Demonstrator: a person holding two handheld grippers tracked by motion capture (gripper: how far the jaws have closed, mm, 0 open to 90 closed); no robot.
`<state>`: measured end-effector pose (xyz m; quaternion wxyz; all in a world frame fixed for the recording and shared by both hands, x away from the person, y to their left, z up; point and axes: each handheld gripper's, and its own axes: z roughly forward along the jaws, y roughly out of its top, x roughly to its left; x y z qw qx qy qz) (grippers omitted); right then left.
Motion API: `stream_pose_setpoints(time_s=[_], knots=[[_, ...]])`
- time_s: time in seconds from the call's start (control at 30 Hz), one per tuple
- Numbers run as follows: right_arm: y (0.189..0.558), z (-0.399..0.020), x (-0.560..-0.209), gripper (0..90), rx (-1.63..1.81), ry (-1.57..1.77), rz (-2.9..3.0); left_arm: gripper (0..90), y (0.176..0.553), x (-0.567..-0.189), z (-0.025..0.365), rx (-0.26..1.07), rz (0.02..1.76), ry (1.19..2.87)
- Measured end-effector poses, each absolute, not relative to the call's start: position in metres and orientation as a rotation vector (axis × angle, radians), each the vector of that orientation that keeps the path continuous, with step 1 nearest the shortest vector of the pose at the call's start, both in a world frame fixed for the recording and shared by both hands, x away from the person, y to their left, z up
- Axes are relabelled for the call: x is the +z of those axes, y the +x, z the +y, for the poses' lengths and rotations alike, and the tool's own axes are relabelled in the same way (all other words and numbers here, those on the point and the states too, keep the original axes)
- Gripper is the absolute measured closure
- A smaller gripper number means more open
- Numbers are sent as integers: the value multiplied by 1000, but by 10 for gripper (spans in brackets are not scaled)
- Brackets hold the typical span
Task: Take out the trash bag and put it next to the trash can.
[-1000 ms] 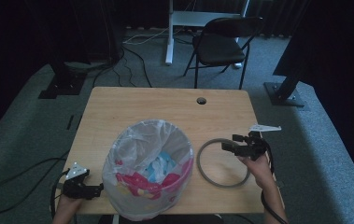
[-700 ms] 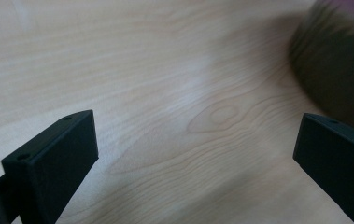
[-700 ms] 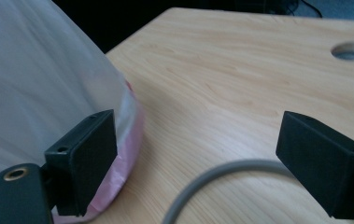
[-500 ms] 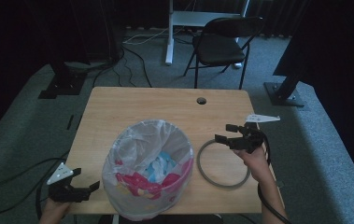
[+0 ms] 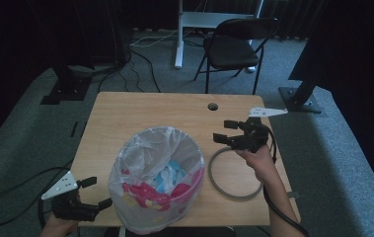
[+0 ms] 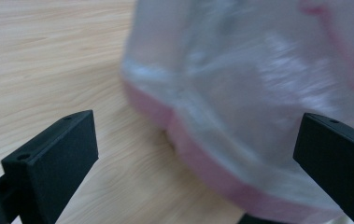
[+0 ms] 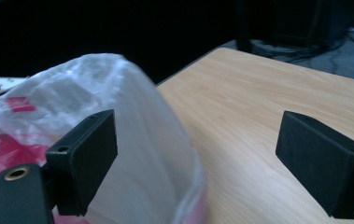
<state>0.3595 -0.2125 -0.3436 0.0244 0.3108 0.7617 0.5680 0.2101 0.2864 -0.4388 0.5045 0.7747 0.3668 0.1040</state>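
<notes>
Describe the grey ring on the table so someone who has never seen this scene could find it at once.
Start at the wooden table and find the pink bin lined with a clear bag near its front edge. Just to the bin's right, the ring lies flat on the tabletop, below the right claw. It is the one thin grey open hoop there, with bare wood showing through its middle.

Light wood-grain rectangular tabletop [image 5: 140, 113], small round cable hole [image 5: 212, 106] near the far edge, right of centre. On it: pink round bin lined with a clear plastic bag [image 5: 156, 177], near the front edge, left of centre, bag holding pink and light blue scraps. Just right of the bin, touching or nearly touching it, a thin grey ring [image 5: 234, 174] lying flat. Far half of the tabletop bare wood.
</notes>
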Motion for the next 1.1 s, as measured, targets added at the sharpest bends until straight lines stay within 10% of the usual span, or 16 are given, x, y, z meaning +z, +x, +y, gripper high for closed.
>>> stream_pose_setpoints(time_s=[0.53,1.1], knots=[[370,-128,-344,140,1644,829,2643,0,207,-417,256,176,727,1878],[370,-118,-347,539,1600,816,2750,75,204,-391,244,212,692,1779]])
